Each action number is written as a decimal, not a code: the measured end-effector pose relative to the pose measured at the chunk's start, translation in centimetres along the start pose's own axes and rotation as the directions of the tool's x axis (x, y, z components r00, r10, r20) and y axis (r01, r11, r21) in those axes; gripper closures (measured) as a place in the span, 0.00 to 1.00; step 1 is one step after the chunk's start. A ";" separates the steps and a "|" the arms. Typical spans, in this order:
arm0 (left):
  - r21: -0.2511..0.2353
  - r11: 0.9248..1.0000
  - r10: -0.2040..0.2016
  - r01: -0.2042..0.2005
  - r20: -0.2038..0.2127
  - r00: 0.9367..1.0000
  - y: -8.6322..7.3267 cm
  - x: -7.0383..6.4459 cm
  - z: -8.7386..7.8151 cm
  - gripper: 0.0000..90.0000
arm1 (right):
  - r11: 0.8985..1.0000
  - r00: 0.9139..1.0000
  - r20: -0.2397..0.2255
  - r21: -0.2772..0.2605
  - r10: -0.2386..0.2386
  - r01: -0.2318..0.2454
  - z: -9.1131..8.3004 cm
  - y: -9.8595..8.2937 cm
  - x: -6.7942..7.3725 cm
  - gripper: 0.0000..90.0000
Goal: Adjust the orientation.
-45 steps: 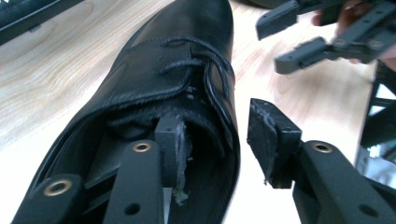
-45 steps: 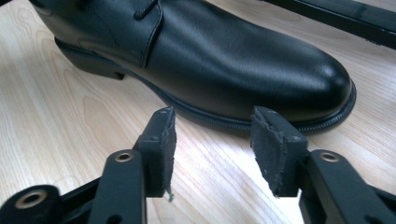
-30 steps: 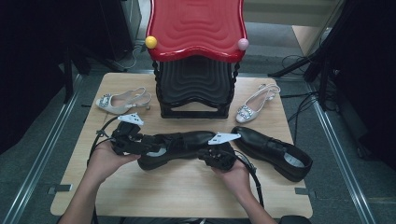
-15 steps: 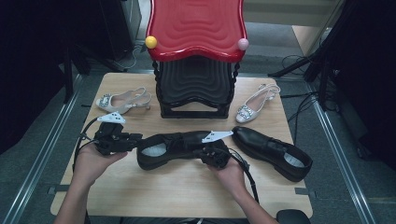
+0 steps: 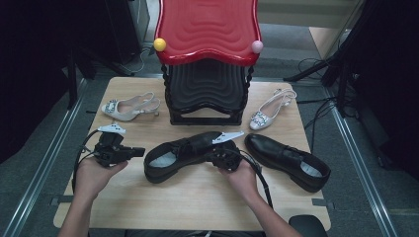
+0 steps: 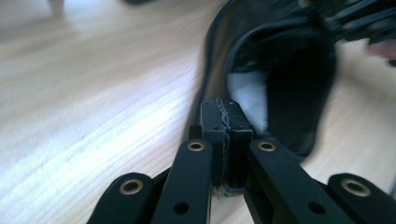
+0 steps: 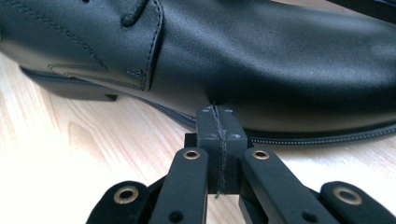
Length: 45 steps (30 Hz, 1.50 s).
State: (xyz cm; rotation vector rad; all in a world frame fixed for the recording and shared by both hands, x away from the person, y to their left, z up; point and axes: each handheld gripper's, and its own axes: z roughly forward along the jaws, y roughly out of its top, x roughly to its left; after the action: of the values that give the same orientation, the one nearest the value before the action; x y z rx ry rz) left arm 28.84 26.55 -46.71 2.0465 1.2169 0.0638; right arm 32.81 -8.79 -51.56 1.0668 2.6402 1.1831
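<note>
A black leather lace-up shoe (image 5: 185, 150) lies on its sole in the middle of the wooden table (image 5: 197, 202), heel to the left. My left gripper (image 5: 140, 150) is shut and empty, a short gap left of the heel. In the left gripper view the shut gripper (image 6: 226, 106) points at the shoe's open heel (image 6: 280, 79). My right gripper (image 5: 217, 157) is shut at the toe end. In the right gripper view its closed tips (image 7: 215, 114) sit against the shoe's side (image 7: 261, 70), just above the sole seam. Nothing is between the jaws.
A matching black shoe (image 5: 286, 160) lies at the right. Two silver slingback heels rest farther back, one at the left (image 5: 129, 106) and one at the right (image 5: 269, 111). A red-topped stack of stools (image 5: 207, 54) stands at the table's back middle.
My left gripper has drawn away to the left from the shoe's heel. The right gripper stays at the toe, and the shoe has shifted slightly.
</note>
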 end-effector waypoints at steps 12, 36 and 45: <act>0.023 1.000 -0.013 0.013 0.008 1.000 -0.2 0.8 2.5 1.00 | 1.000 1.000 -0.005 -0.013 0.017 -0.017 0.6 0.6 -0.4 1.00; 0.092 0.992 0.078 -0.090 0.127 0.989 0.0 -2.7 4.6 1.00 | 1.000 0.999 -0.049 -0.011 -0.009 0.009 -0.1 0.6 0.8 1.00; 0.098 0.989 0.090 -0.106 0.158 0.983 -0.1 -3.5 4.6 1.00 | 1.000 0.999 -0.053 -0.007 -0.006 0.006 -0.2 0.6 0.7 1.00</act>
State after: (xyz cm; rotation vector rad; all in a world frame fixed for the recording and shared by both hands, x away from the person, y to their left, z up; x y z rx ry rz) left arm 28.66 21.26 -49.01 2.1601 1.0440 -0.1113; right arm 32.57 -8.25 -50.84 1.0400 2.6746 1.2346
